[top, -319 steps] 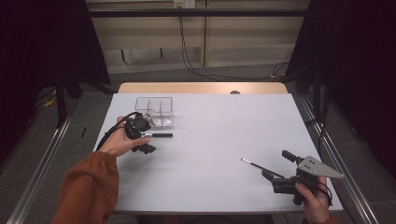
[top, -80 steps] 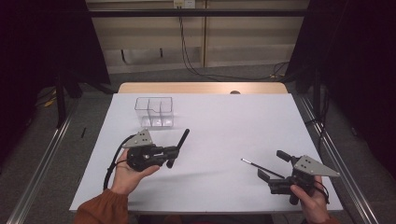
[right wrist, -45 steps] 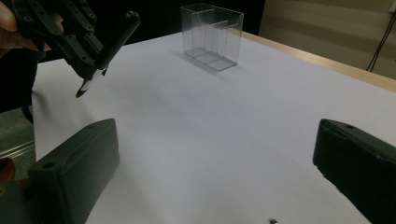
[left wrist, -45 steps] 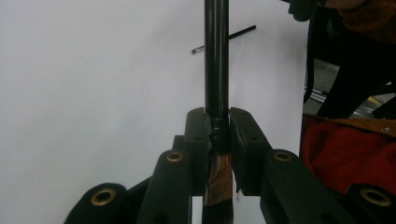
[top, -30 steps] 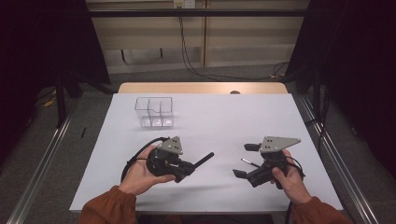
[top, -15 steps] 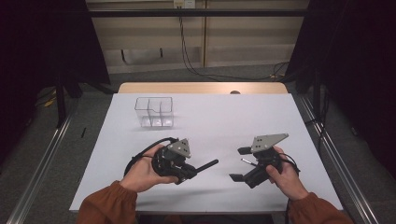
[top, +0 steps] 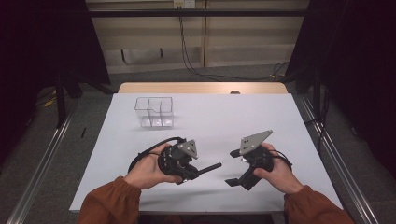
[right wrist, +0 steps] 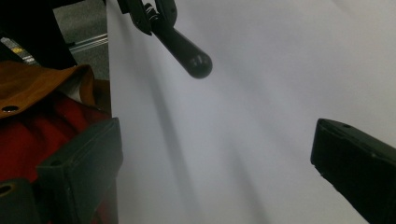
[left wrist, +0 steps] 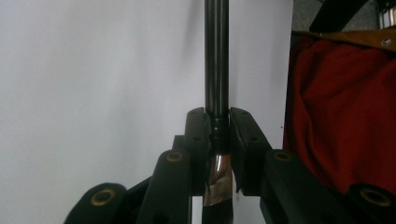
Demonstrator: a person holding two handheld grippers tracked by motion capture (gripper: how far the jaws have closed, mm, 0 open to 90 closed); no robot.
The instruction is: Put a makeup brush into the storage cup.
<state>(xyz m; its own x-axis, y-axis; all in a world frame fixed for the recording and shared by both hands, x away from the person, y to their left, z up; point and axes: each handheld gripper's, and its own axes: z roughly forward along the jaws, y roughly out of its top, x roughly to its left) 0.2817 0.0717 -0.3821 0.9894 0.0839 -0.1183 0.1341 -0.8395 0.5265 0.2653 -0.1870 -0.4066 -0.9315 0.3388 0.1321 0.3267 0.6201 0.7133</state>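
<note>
Mostly bare white table (top: 280,121) w/ clear box (top: 154,111), dark curtains (top: 42,42) around.

- Left gripper (top: 198,171), first seen beside the clear compartment box (top: 154,112), has come back to the table's near middle, well apart from the box.
- The black rod (top: 211,167) clamped in it has swung from upright to level, tip towards the right gripper (top: 232,168).
- Right gripper has moved from the near right corner inward, now near the rod's tip.
</note>
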